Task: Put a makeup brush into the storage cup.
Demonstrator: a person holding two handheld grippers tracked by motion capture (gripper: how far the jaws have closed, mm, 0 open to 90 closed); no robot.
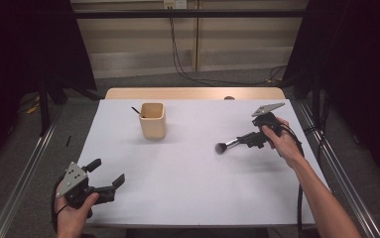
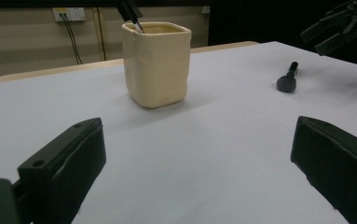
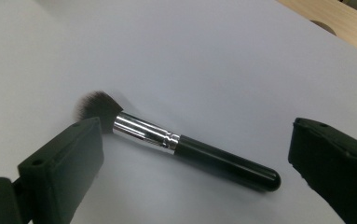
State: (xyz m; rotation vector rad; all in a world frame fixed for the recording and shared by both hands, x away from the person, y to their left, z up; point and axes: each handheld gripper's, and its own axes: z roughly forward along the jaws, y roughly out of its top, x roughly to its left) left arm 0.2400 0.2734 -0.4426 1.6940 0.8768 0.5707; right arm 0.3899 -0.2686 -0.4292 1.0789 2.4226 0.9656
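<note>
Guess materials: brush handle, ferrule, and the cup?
Brush: glossy black handle, likely lacquered wood or plastic; bright ferrule with mirror glints, probably polished metal; dark soft bristles. Cup: matte cream, slightly uneven walls, possibly ceramic or silicone.

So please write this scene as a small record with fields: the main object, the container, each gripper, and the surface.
main object: makeup brush, lying flat on the table, black handle, silver ferrule
container: cream cup, upright, a thin dark stick inside
right gripper: jaws open, over the brush, not closed on it
left gripper: jaws open, holding nothing, near the front left corner
surface: white table
</note>
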